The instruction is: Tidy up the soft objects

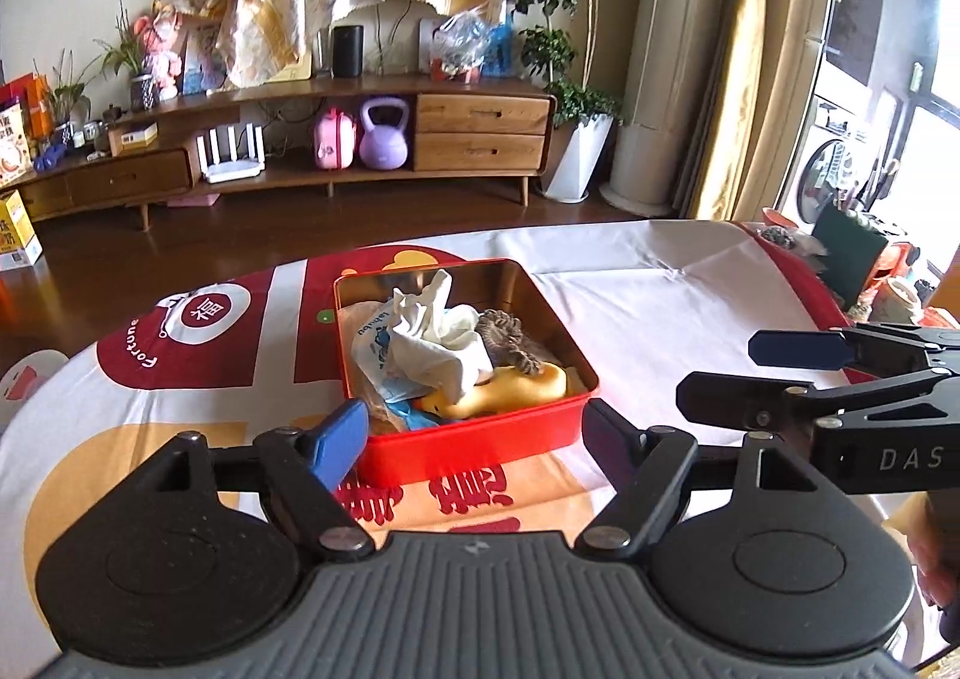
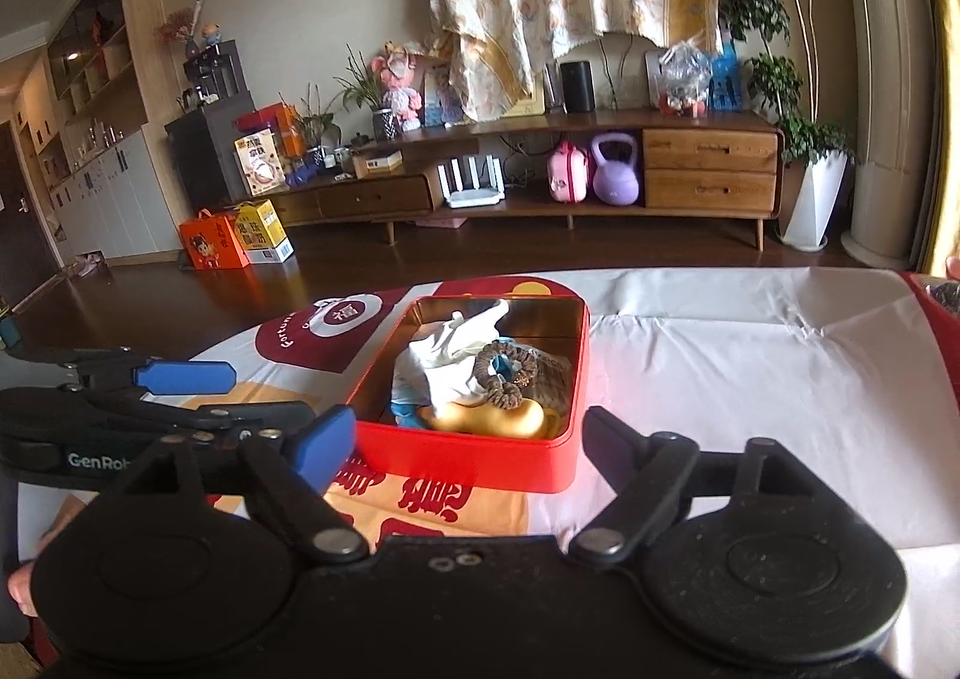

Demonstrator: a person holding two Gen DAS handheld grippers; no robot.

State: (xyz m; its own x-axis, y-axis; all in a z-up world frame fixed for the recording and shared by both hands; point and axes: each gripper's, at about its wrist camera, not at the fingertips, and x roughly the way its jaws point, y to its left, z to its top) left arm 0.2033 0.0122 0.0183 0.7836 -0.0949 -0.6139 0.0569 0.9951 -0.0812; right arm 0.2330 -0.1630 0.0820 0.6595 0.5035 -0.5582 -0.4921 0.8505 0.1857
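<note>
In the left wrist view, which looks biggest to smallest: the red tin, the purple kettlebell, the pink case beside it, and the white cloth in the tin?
1. Red tin, though it is nearest the camera.
2. White cloth.
3. Purple kettlebell and pink case: these look nearly alike, the kettlebell slightly larger; both sit far back, so true sizes stay unsure.

The left hand-held gripper (image 1: 474, 436) hangs open and empty over the near edge of a red tin (image 1: 480, 448) on the cloth-covered counter (image 1: 660, 307); in the tin lie a white cloth (image 1: 444, 343), a brown scrunchie (image 1: 510, 340) and a yellow soft piece (image 1: 516, 388); the right hand-held gripper (image 1: 714, 373) reaches in from the right, open, beside the tin.
</note>
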